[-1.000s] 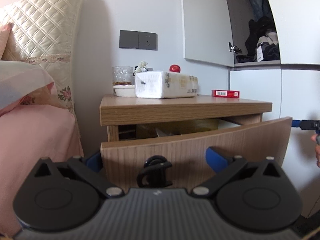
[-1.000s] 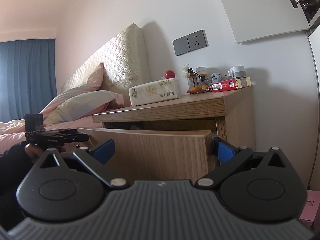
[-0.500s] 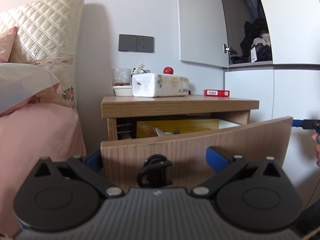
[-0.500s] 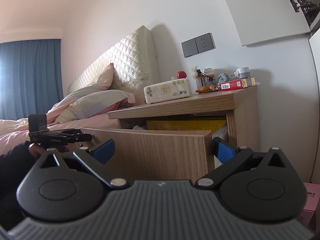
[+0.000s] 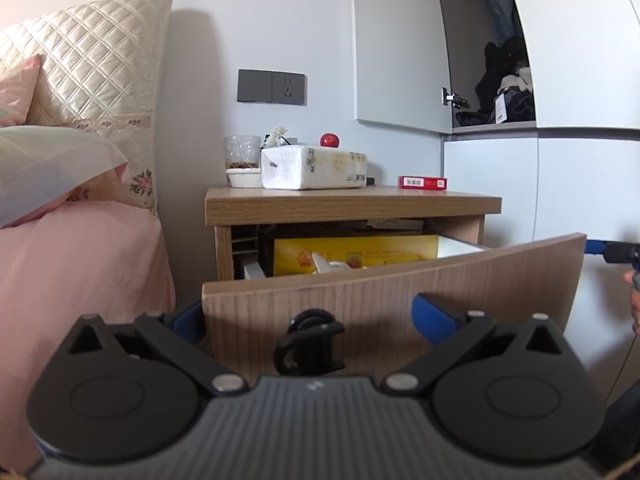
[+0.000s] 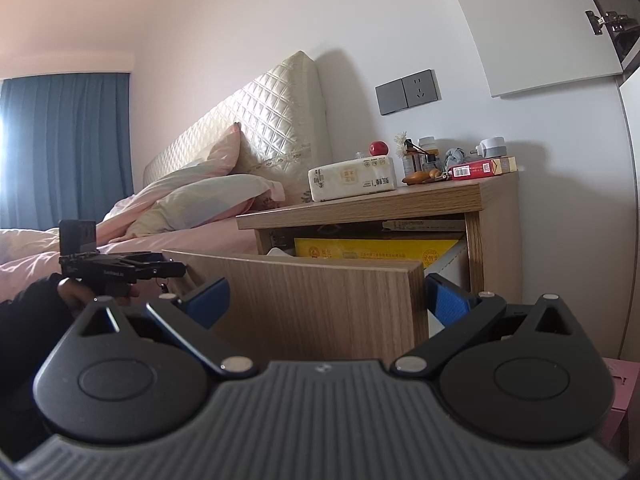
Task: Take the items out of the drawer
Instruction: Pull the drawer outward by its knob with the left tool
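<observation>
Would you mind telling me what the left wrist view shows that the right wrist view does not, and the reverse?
Only the left wrist view shows the open wardrobe shelf with dark clothes. Only the right wrist view shows the blue curtain and the small bottles behind the tissues. Both show the pulled-out drawer front, the yellow box inside, the tissue pack and the red box.

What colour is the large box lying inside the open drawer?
Yellow box, with small printed pictures; clearest in the left wrist view.
</observation>
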The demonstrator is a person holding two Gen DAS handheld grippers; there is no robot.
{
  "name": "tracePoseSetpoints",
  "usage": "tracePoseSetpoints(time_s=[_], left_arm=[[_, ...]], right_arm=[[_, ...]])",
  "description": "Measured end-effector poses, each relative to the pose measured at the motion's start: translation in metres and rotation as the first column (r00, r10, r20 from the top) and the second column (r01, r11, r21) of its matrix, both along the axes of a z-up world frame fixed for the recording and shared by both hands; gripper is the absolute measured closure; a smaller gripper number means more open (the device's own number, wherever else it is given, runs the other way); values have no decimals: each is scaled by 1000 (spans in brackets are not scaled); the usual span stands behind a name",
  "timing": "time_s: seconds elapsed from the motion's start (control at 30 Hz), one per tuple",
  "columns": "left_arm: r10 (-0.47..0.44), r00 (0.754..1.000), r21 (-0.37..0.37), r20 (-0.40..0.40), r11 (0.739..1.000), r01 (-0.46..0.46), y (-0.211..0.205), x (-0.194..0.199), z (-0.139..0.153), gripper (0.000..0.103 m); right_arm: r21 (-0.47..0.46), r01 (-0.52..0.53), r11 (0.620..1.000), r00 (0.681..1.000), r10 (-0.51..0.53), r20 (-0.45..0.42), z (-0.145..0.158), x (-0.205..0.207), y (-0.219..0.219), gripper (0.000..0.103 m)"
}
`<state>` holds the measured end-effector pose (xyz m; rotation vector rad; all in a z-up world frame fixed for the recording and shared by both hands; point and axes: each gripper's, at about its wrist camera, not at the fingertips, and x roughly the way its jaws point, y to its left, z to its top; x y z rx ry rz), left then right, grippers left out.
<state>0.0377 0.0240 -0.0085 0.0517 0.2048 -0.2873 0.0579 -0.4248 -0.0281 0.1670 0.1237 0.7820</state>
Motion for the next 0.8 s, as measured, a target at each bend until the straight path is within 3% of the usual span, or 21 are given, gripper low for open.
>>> tracePoseSetpoints(time_s=[0.33, 0.6, 0.8], left_arm=[[55, 998, -19, -11, 998, -55, 4, -11, 7, 0], [75, 997, -7, -4, 997, -75, -2, -28, 22, 0], [112, 994, -13, 8, 994, -112, -7, -39, 37, 0]], right_arm=[[-33, 78, 996, 997, -78, 14, 5, -7, 10, 0], [22, 192, 981, 980, -192, 50, 19, -29, 11, 0], [40, 276, 960, 961, -277, 11, 35, -37, 28, 0]])
